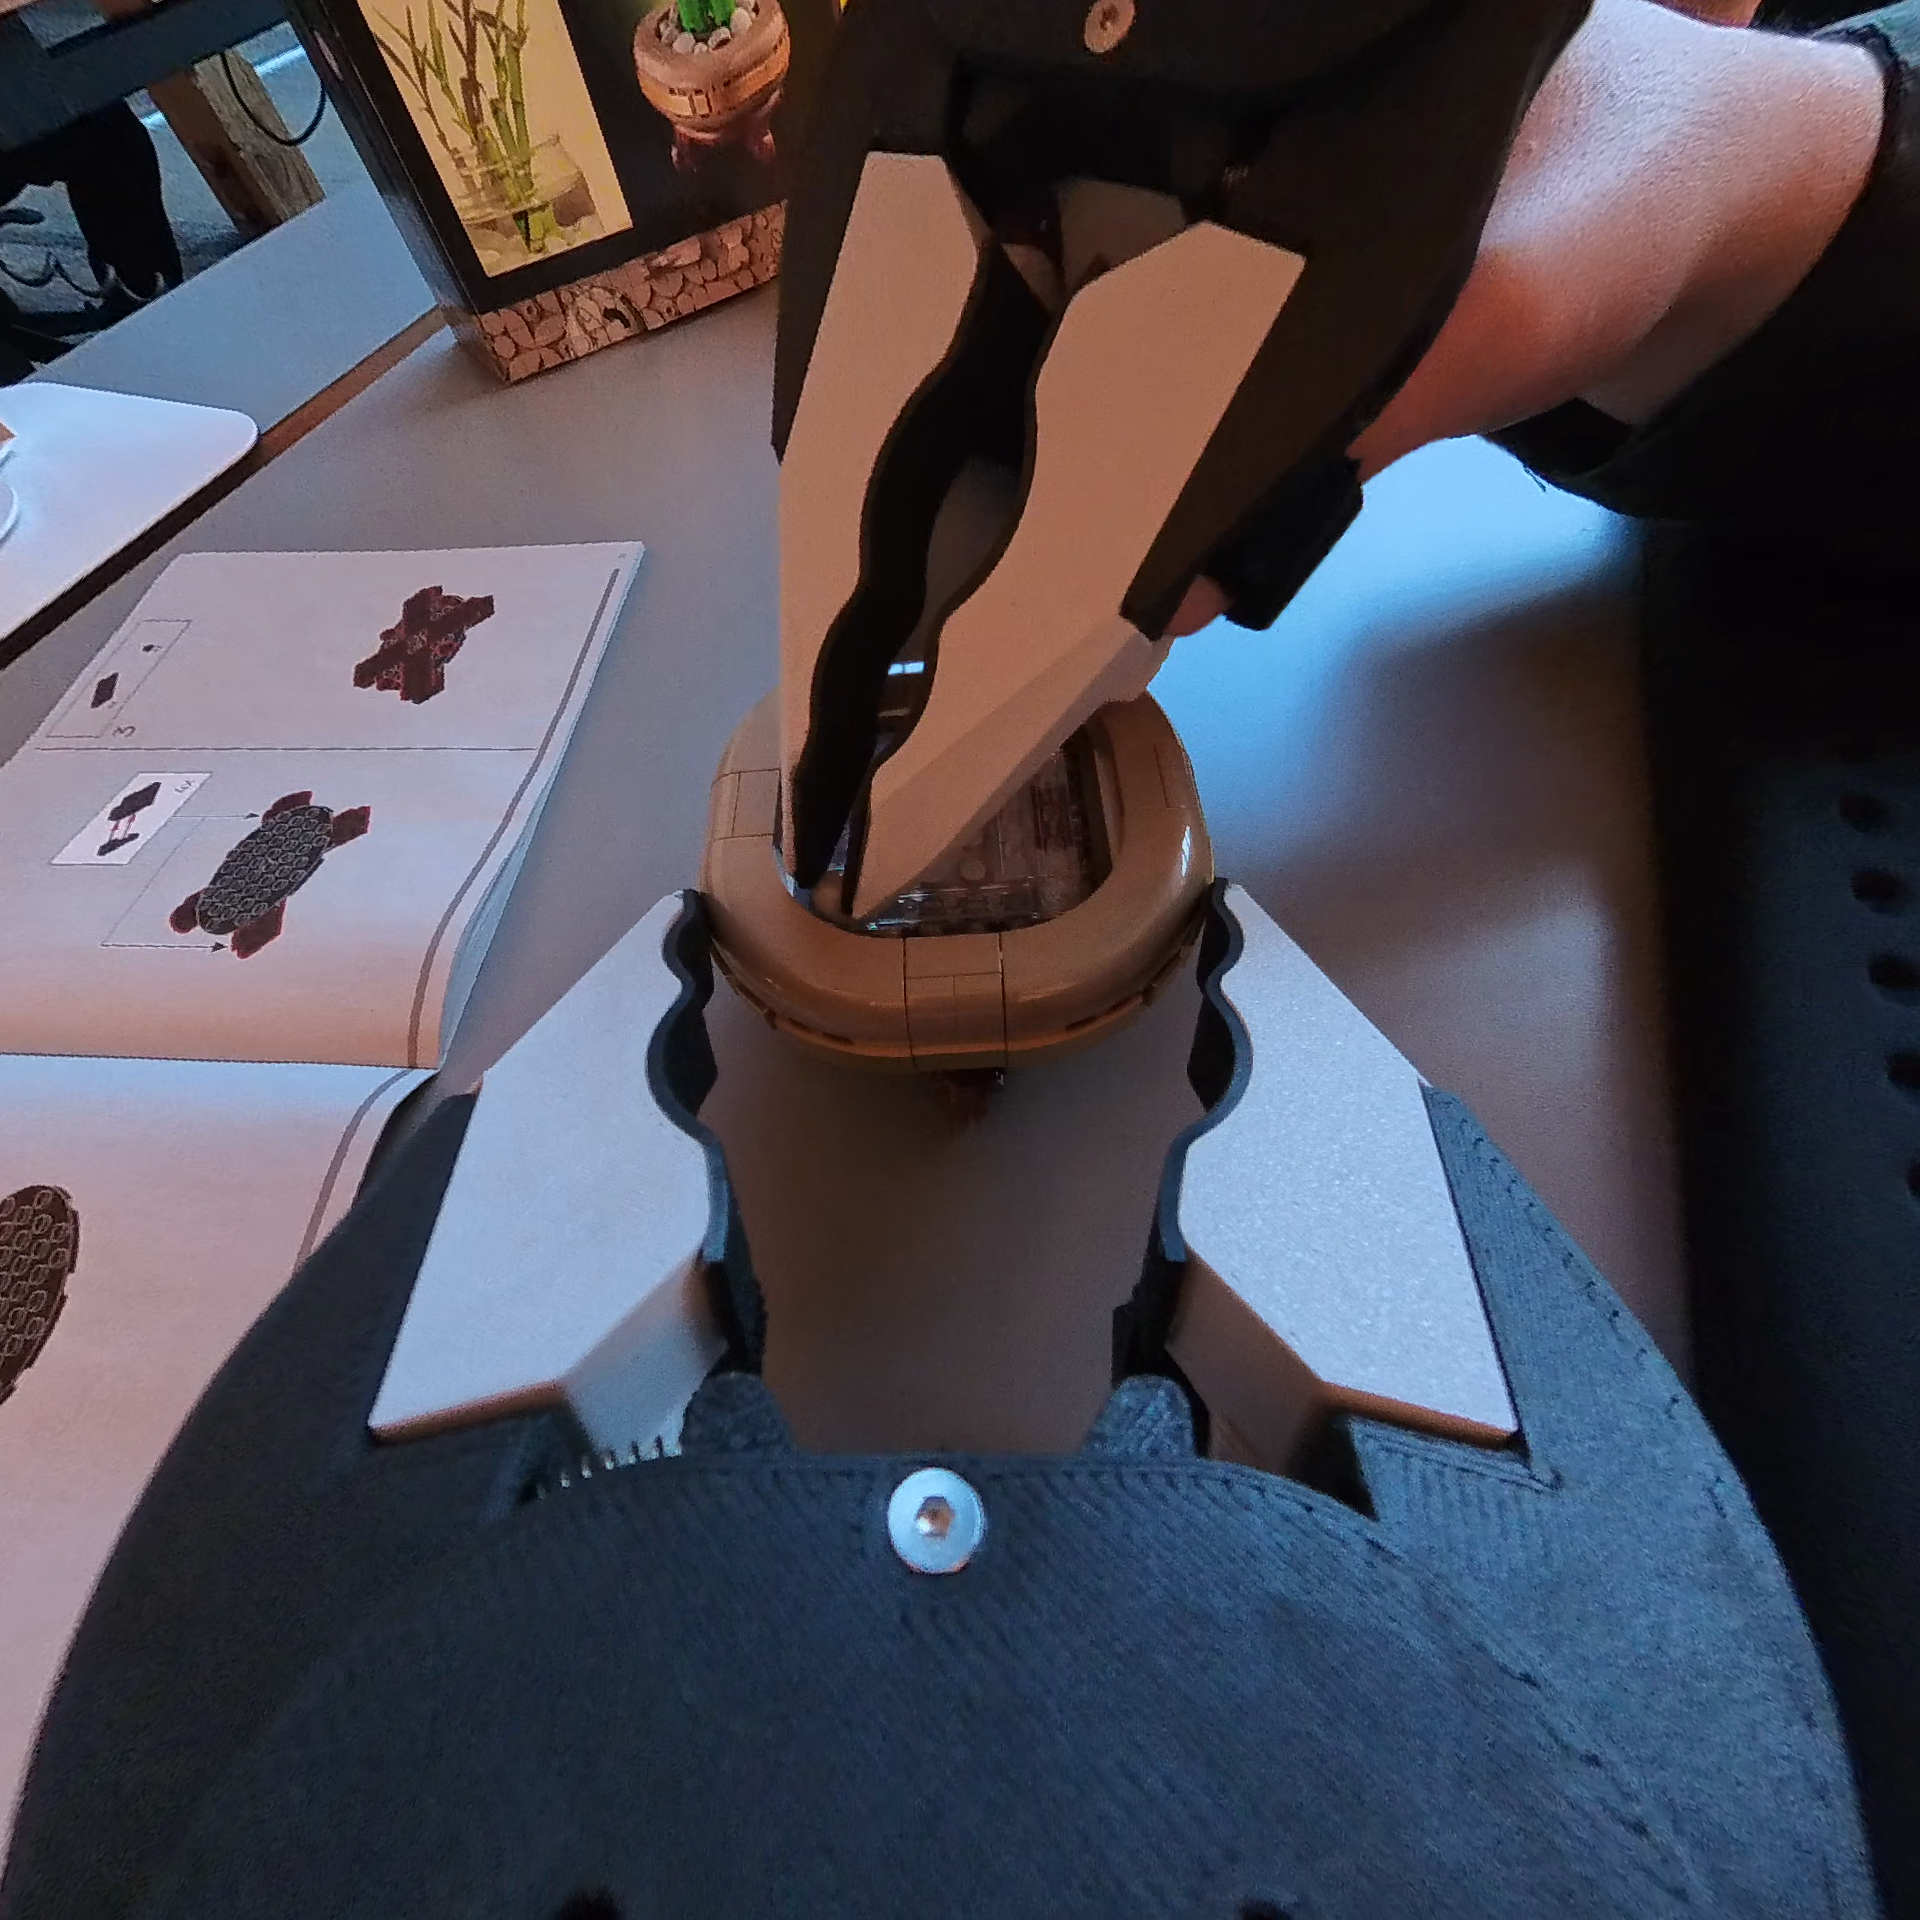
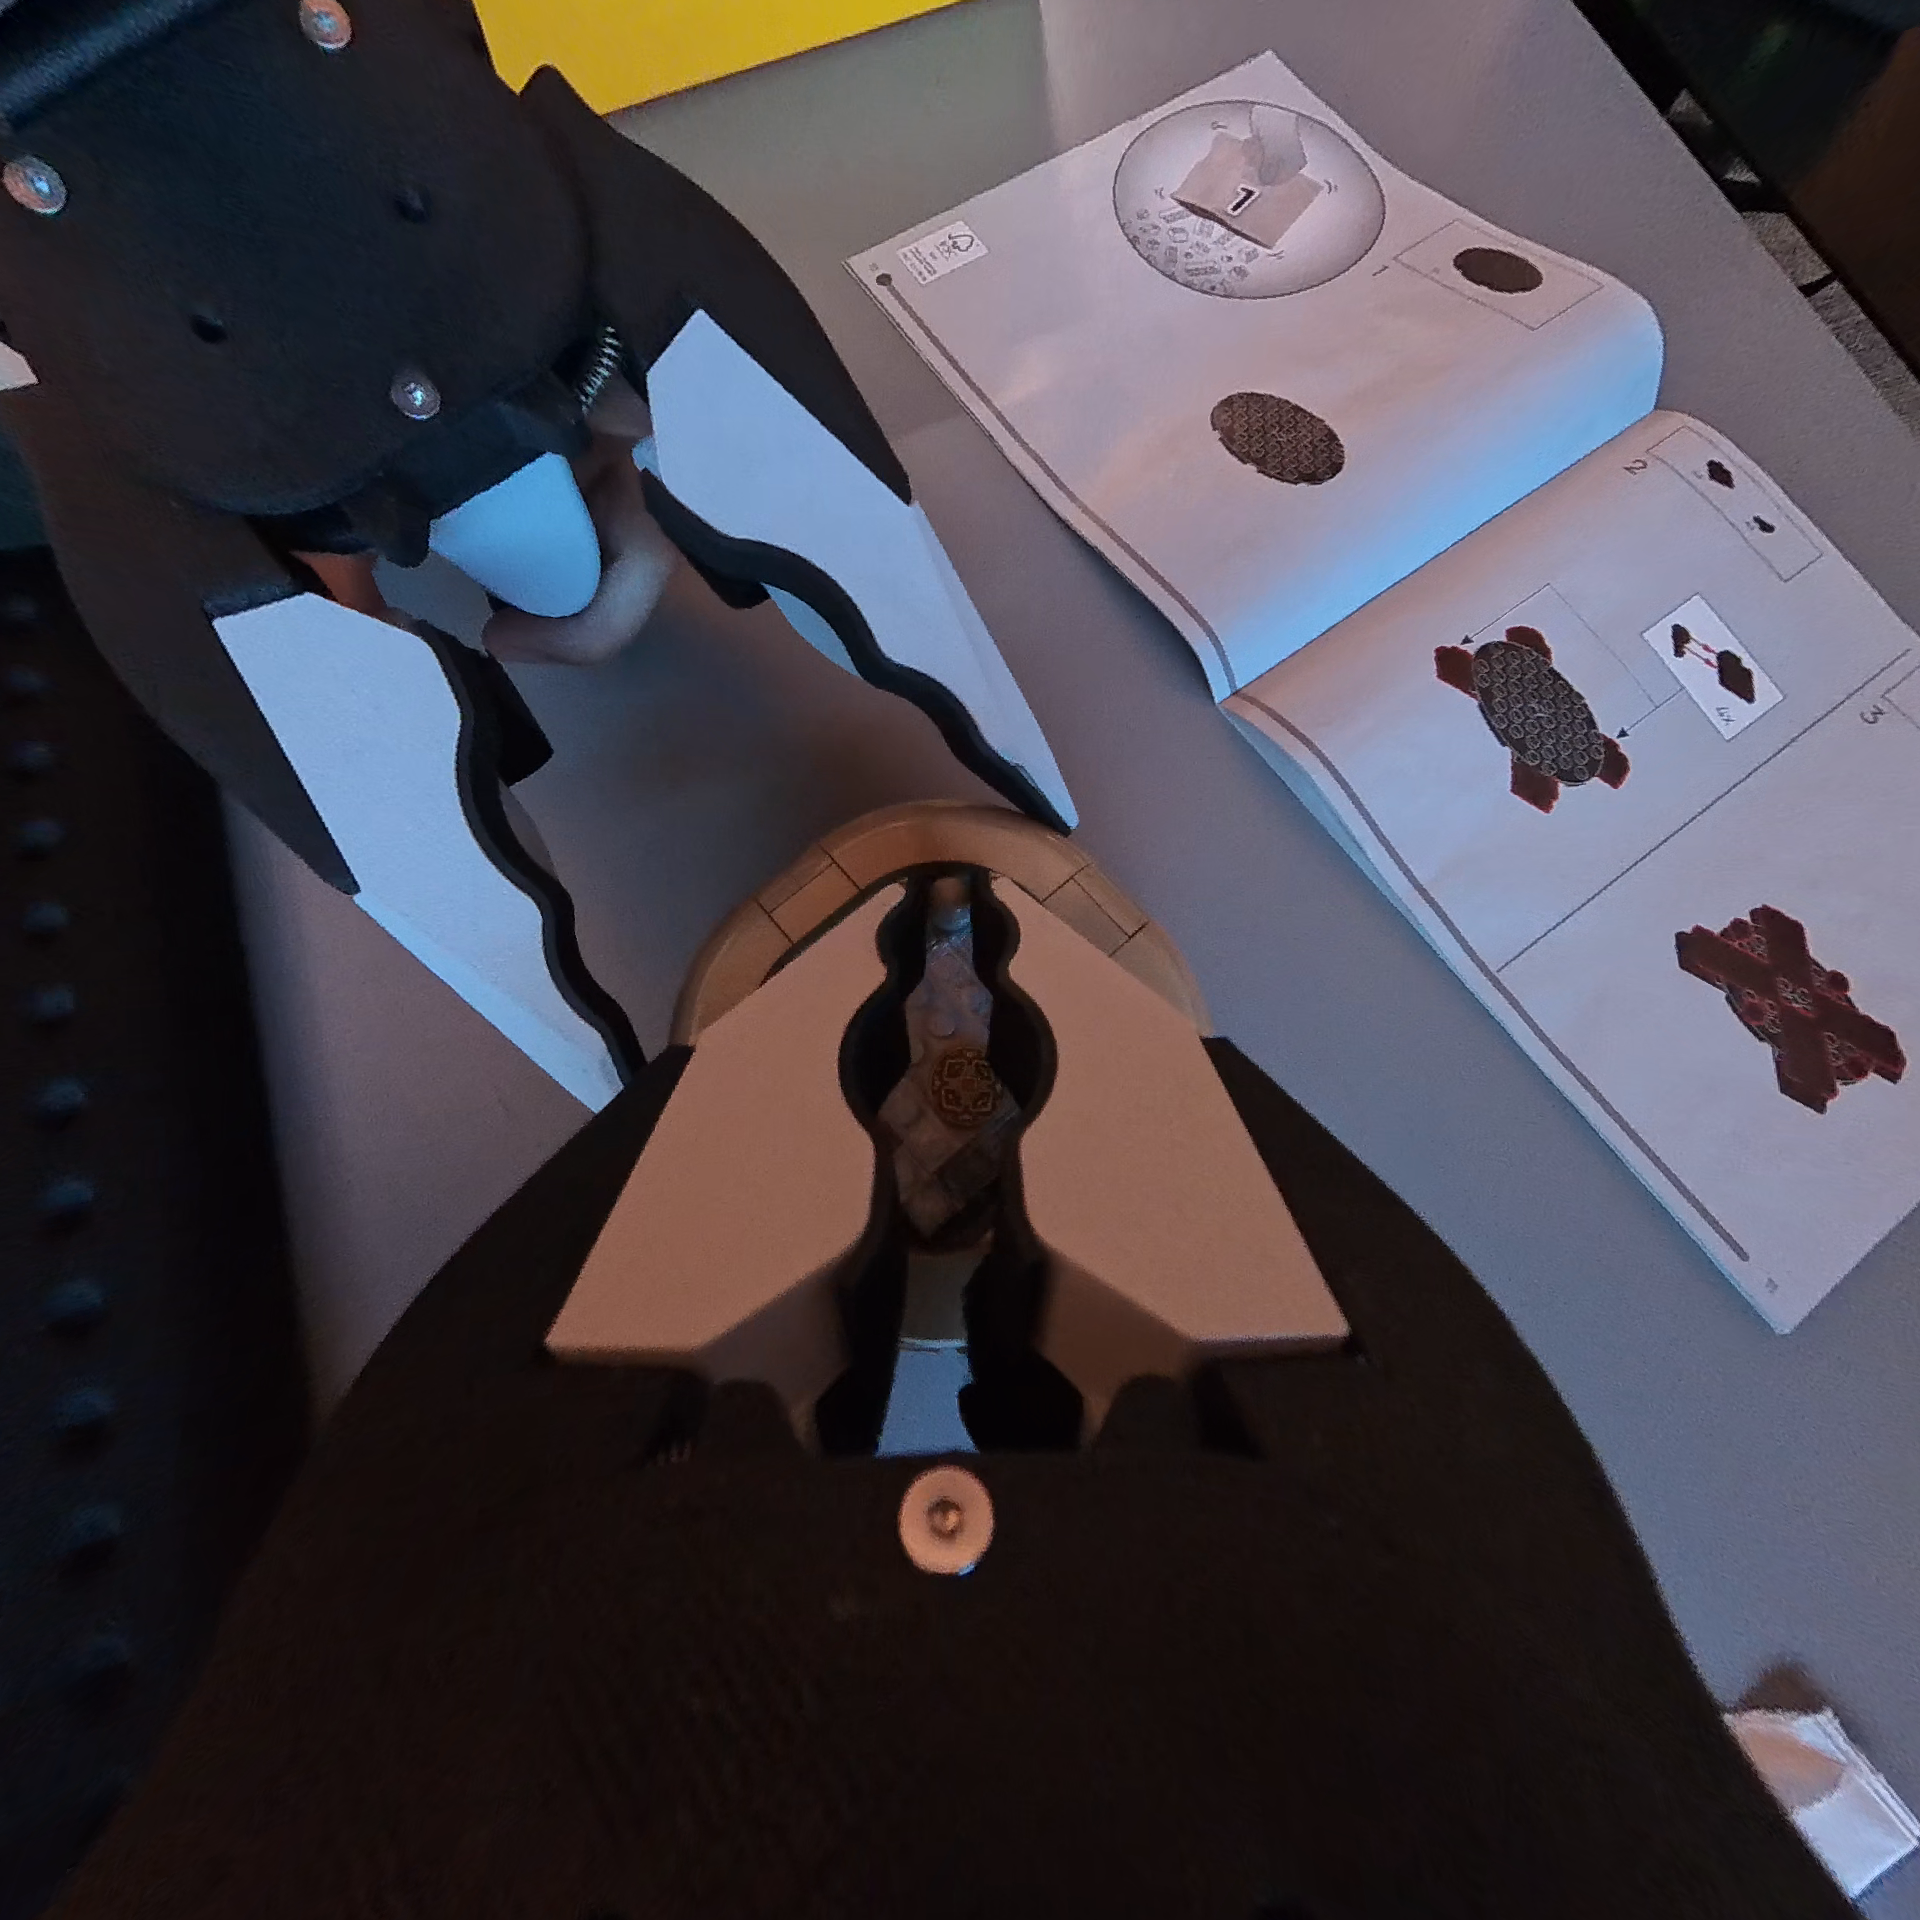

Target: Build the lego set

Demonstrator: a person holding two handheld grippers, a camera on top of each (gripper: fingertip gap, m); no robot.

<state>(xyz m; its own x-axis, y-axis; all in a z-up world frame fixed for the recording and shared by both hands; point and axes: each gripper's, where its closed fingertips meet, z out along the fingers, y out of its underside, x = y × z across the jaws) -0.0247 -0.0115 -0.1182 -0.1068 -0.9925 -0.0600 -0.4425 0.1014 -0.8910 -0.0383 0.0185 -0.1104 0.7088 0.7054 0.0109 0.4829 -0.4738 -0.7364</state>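
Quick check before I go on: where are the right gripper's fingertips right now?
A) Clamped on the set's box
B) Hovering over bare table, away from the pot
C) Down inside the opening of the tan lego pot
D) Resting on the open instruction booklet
C: the right gripper reaches down through the rim of the tan lego pot, nearly shut, while the left gripper stands open around the pot's near side.

The pot (image 1: 951, 977) stands right of the booklet (image 1: 312, 790), before the box (image 1: 582, 177).

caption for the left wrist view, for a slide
Left tongs open around the tan lego pot; right tongs reach inside it.
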